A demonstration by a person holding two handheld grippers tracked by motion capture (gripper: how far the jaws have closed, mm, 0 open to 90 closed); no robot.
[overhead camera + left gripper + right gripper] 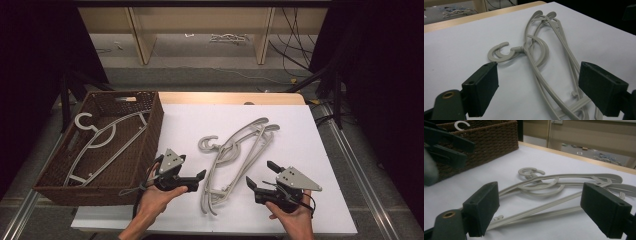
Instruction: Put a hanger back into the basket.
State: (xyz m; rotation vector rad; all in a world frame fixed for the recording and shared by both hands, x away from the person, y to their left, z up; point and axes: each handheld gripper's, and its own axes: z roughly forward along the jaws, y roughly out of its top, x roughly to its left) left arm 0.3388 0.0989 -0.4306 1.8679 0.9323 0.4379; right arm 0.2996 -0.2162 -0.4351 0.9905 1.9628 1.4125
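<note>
Inside the basket point(150, 130), high view reveals 1 hanger point(102, 145).

Bare table point(310, 150) around stacked hangers point(235, 160), basket point(150, 135) wall blocking left

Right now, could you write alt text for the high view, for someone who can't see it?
Two hands each hold an open black claw, left and right, on either side of a tangle of grey plastic hangers lying on a white table. At the left, a brown wicker basket holds more hangers.
</note>
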